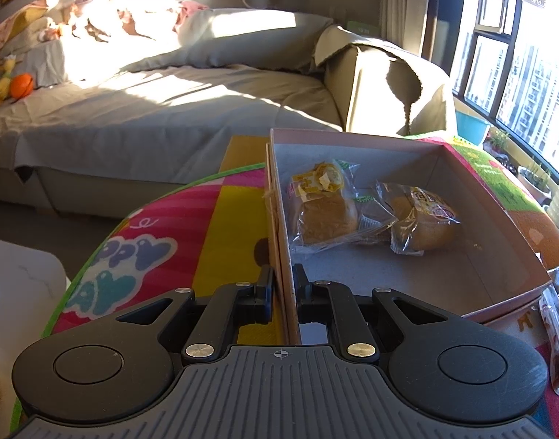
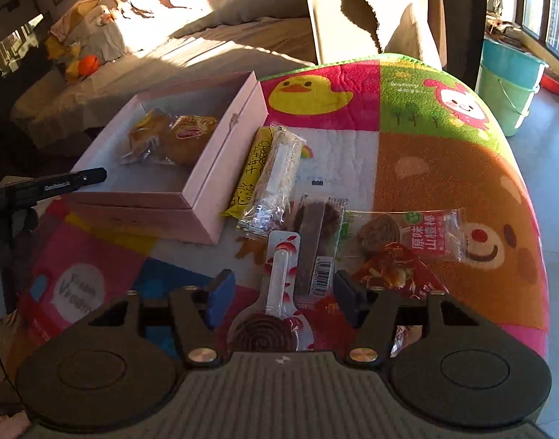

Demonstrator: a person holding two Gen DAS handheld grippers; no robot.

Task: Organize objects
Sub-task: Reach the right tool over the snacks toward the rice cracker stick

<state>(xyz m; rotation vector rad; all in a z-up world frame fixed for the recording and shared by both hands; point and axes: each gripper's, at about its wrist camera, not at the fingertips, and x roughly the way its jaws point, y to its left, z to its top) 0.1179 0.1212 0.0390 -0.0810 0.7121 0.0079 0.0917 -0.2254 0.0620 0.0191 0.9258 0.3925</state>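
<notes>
An open pink box [image 1: 506, 241] stands on a colourful mat, with two wrapped buns [image 1: 325, 216] [image 1: 424, 225] inside. My left gripper [image 1: 284, 285] is shut on the box's near left wall. From the right wrist view one of its black fingers [image 2: 78, 181] shows at the box [image 2: 206, 183] edge. My right gripper [image 2: 283, 287] hangs open just above the mat, and a wrapped lollipop [image 2: 281, 278] lies between its fingers without touching them. Beyond it lie a dark strip pack [image 2: 316, 241], a hawthorn pack [image 2: 407, 236], a yellow packet [image 2: 252, 172] and a clear-wrapped bar [image 2: 279, 172].
The mat [image 2: 444, 168] covers a rounded tabletop that drops off on the right. A grey sofa [image 1: 169, 109] stands behind it, with an orange ball [image 1: 22, 85] on it. A green and teal bucket [image 2: 506, 87] is on the floor at right, below the windows [image 1: 517, 55].
</notes>
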